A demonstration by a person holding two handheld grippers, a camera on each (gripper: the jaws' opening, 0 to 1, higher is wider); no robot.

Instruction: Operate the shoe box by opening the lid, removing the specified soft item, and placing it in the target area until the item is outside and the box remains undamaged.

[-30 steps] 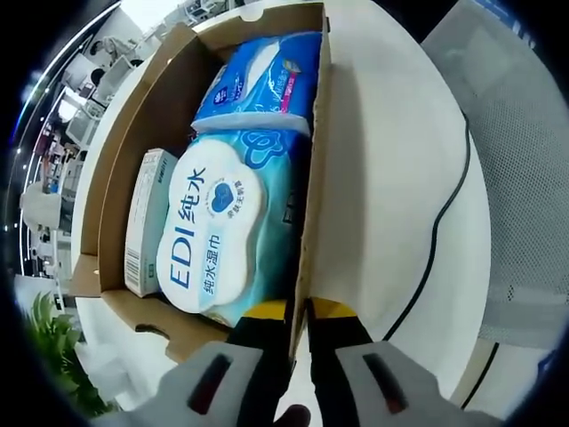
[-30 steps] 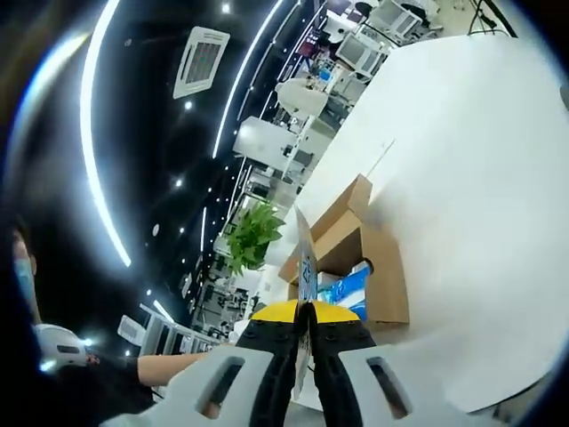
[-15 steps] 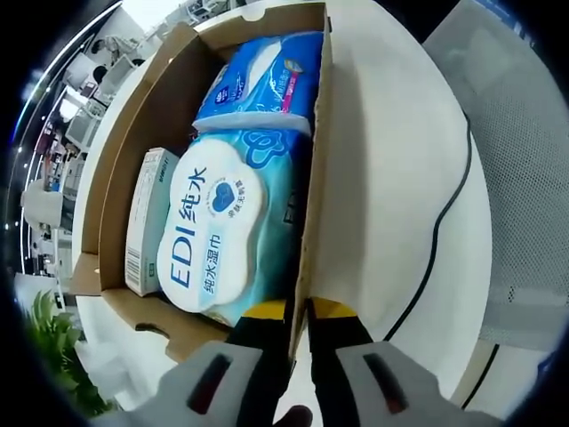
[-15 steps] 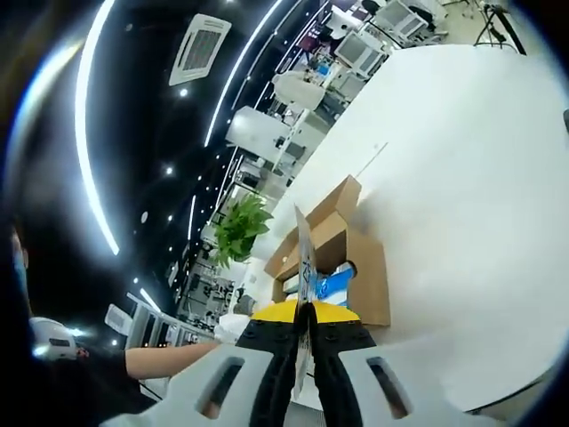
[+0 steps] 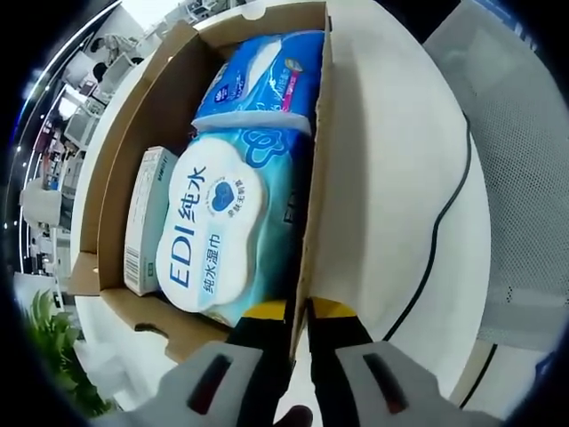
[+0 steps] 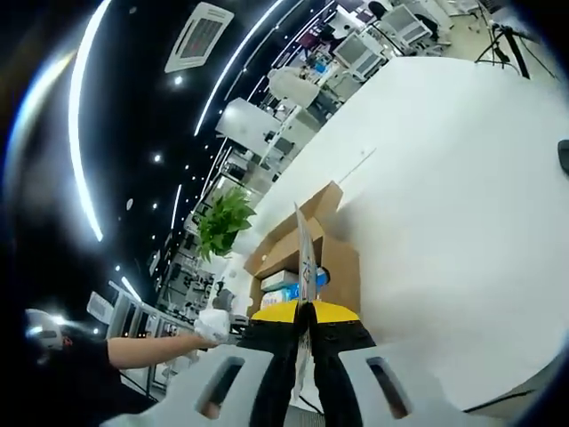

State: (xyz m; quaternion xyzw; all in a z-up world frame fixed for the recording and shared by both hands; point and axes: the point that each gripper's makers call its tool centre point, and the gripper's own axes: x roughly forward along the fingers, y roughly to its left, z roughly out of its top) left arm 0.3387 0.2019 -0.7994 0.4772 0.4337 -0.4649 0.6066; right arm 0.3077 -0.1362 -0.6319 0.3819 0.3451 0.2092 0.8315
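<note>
On the white tabletop (image 5: pixel 391 178) I see the open shoe box (image 5: pixel 133 160), my left gripper (image 5: pixel 299 309) clenched with its fingers on the box's right wall, close to the near corner. Inside lie a large wet wipes pack (image 5: pixel 222 236), a blue soft pack (image 5: pixel 262 80) beyond it, and a slim carton (image 5: pixel 147 218) against the left wall. My right gripper (image 6: pixel 306 309) is pinched on a thin lid flap (image 6: pixel 305 258), held upright above the box (image 6: pixel 342 276).
</note>
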